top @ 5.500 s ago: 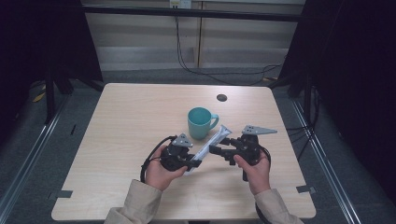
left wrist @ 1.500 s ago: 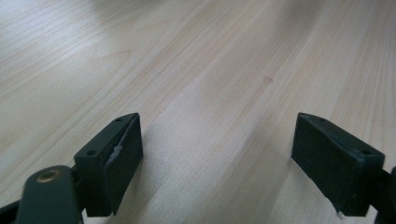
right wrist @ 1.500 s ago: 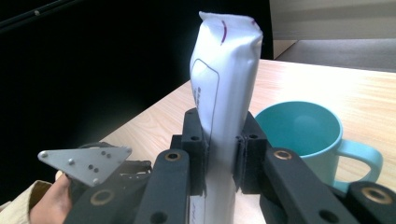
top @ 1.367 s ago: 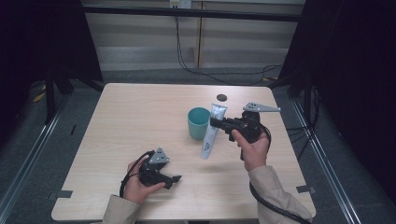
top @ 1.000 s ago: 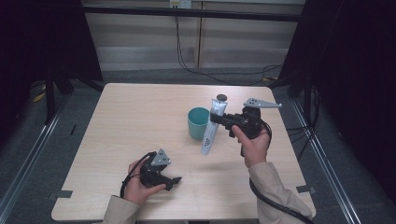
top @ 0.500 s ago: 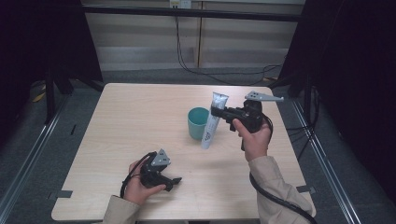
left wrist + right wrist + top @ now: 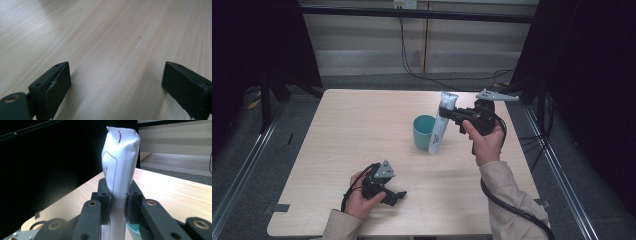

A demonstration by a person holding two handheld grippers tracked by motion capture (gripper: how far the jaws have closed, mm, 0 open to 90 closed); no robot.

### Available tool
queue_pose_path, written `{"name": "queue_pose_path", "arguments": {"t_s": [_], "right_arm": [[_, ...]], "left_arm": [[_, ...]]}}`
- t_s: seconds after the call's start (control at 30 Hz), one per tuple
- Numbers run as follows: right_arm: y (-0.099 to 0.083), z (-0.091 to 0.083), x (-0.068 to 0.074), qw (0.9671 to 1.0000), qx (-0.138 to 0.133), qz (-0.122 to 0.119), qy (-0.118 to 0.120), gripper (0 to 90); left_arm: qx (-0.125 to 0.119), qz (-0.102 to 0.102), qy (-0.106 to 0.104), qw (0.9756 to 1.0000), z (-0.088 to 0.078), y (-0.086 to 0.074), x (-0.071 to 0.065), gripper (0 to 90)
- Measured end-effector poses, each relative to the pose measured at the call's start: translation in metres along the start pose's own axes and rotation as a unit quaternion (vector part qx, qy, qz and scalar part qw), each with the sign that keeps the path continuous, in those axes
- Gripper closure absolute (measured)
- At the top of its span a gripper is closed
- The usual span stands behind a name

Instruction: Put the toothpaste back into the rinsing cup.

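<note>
Right tool [image 7: 451,114] clamped on white tube [image 7: 440,125], gripping it near the upper, crimped end; in the right gripper view both pads pinch the flattened body [image 7: 119,170]. Tube hangs roughly upright, slightly tilted, lower end just right of the teal cup [image 7: 424,131], which stands right of centre on the worktop [image 7: 362,130]. Cannot tell whether the tube's lower end touches the worktop or hangs just above it.

Left tool [image 7: 396,196] at the near edge, well apart from cup and tube; jaws apart, just been opening, nothing between them, bare wood in the left gripper view [image 7: 112,50].

Risks, judged:
- Grip is high on a soft tube, so the long lower part can swing; a swing to the left would knock the cup
- If the tube is meant for the cup, its tilt may catch the lower end on the rim and tip the cup
- Hard pinch on the flattened body could force contents toward the cap end
</note>
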State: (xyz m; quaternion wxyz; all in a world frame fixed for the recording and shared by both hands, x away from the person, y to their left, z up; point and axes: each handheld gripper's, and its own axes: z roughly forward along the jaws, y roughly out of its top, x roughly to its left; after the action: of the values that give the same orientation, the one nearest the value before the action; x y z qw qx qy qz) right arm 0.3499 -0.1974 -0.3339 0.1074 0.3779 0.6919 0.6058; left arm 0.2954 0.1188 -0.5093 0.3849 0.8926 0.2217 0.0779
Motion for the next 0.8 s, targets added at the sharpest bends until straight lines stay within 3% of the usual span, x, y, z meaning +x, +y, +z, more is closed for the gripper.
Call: {"name": "queue_pose_path", "arguments": {"t_s": [0.8], "right_arm": [[0.027,0.005,-0.005,0.9997,-0.017,-0.007,-0.014,76.7]], "left_arm": [[0.002,0.000,-0.001,1.0000,0.000,0.000,0.000,7.9]]}}
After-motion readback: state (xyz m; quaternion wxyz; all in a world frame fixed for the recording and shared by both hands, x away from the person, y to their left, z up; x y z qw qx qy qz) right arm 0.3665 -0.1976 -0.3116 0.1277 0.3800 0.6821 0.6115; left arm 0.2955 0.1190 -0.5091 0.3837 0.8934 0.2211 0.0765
